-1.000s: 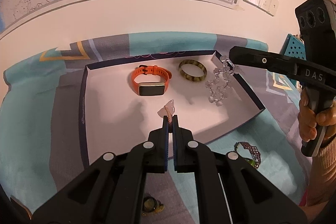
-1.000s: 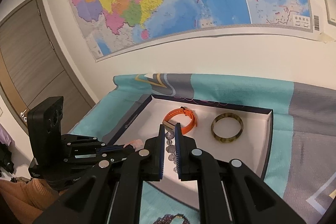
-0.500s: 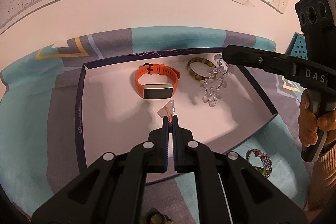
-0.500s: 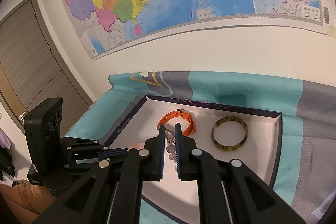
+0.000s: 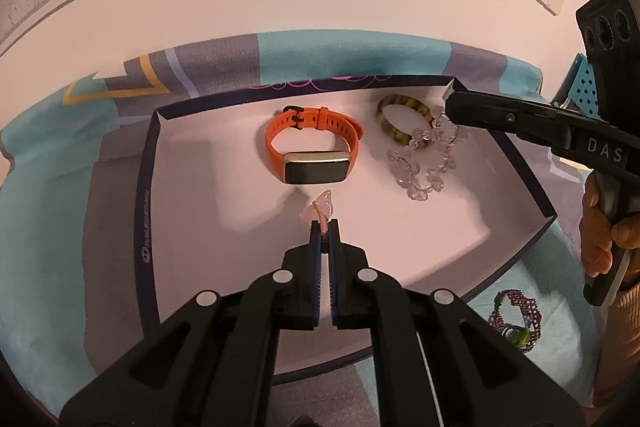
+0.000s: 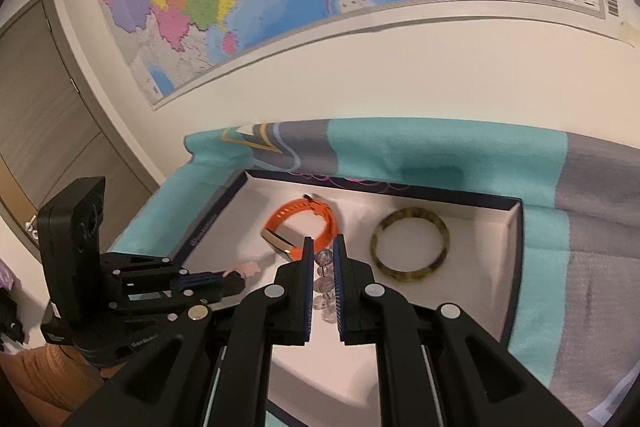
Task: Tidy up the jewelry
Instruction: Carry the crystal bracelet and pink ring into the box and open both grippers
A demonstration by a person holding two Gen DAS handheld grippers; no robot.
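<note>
A shallow white box with a dark rim lies on the patterned cloth. In it are an orange smart band and a mottled green bangle. My left gripper is shut on a pink beaded piece with a pale stone, held over the box floor. My right gripper is shut on a clear crystal bead bracelet, which hangs over the box's right part, beside the bangle. In the right wrist view the beads sit between the jaws, with the band and bangle beyond.
A purple and green beaded bracelet lies on the cloth outside the box's near right corner. A wall with a map stands just behind the table. A perforated teal bin is at far right. A door is on the left.
My right gripper has carried the crystal bracelet leftward and lower into the box, beside the bangle. My left gripper has moved a little forward over the box, still holding the pink piece.
</note>
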